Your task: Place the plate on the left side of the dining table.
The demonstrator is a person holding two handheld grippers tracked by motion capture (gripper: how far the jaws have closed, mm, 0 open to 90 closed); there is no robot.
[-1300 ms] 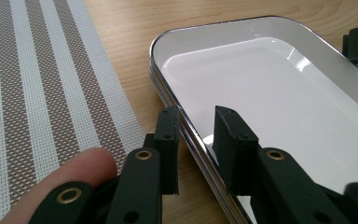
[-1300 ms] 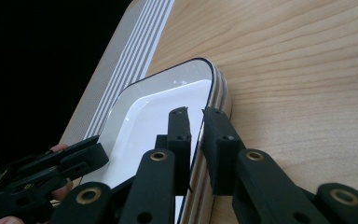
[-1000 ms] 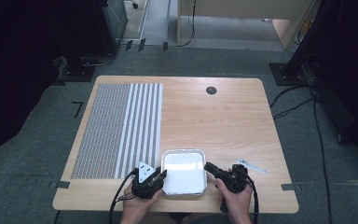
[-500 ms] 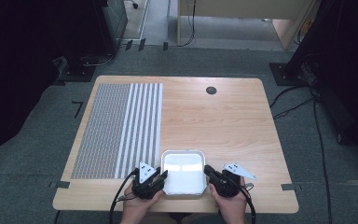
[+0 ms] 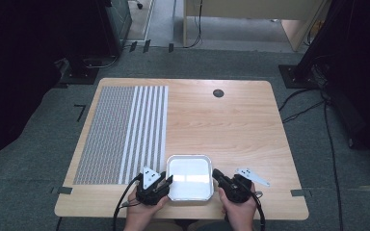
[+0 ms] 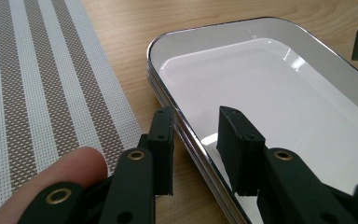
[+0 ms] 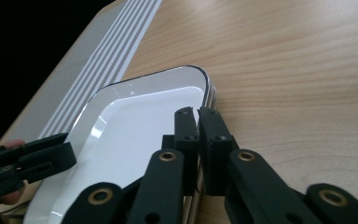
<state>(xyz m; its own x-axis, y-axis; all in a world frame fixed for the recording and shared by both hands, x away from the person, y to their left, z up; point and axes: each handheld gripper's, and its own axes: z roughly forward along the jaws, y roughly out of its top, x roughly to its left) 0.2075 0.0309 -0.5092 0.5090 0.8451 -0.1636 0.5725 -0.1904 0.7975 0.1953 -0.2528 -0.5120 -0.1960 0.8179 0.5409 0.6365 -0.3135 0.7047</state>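
Tray (image 5: 190,177), white enamel, looks stiff, light, slippery: right gripper (image 7: 197,114) jaws clamp its rim, left gripper (image 6: 196,140) jaws straddle the opposite rim, unclenched.

Your high view looks forward and down from above your side of the light wooden table (image 5: 231,120), taking in all of it from afar. Your left gripper view sits close over the shallow white metal-rimmed tray (image 6: 270,93), facing across it. Your right gripper view looks along the tray's (image 7: 121,121) opposite rim. All three views share that tray (image 5: 190,177) and the brown-and-white striped woven placemat (image 5: 125,132).
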